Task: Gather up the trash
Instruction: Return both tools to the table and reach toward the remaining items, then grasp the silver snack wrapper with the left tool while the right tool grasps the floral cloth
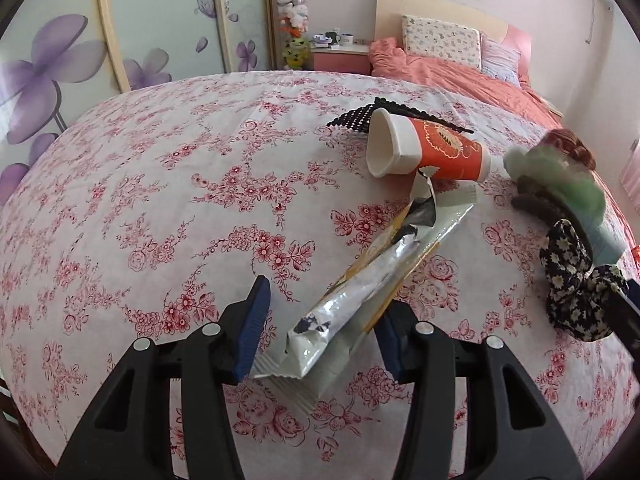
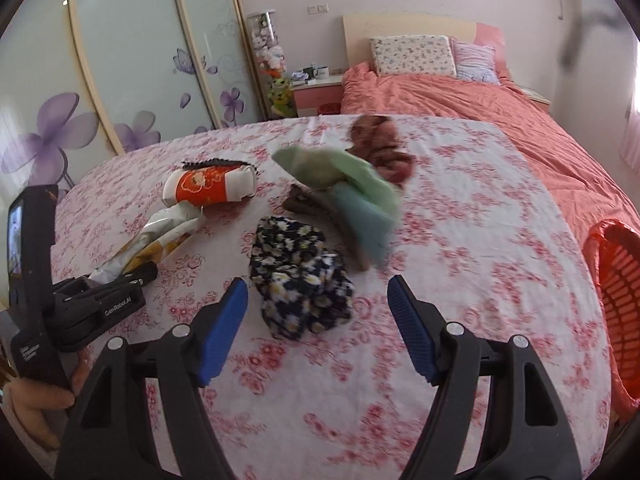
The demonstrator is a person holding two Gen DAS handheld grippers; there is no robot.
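A long silver and yellow snack wrapper [image 1: 372,280] lies on the floral tablecloth [image 1: 160,200]. Its near end sits between the fingers of my left gripper [image 1: 320,320], which is open around it. The wrapper also shows in the right wrist view [image 2: 156,244], with the left gripper [image 2: 120,284] at its end. An orange and white paper cup [image 1: 424,148] lies on its side behind the wrapper; it also shows in the right wrist view [image 2: 208,186]. My right gripper [image 2: 318,308] is open and empty, just in front of a dark daisy-print cloth [image 2: 300,280].
A green cloth [image 2: 348,188], a reddish-brown cloth [image 2: 380,144] and a black dotted item [image 1: 360,118] lie on the table. An orange plastic basket [image 2: 616,300] stands at the right edge. A bed [image 2: 460,96] and wardrobe doors [image 2: 120,60] are behind.
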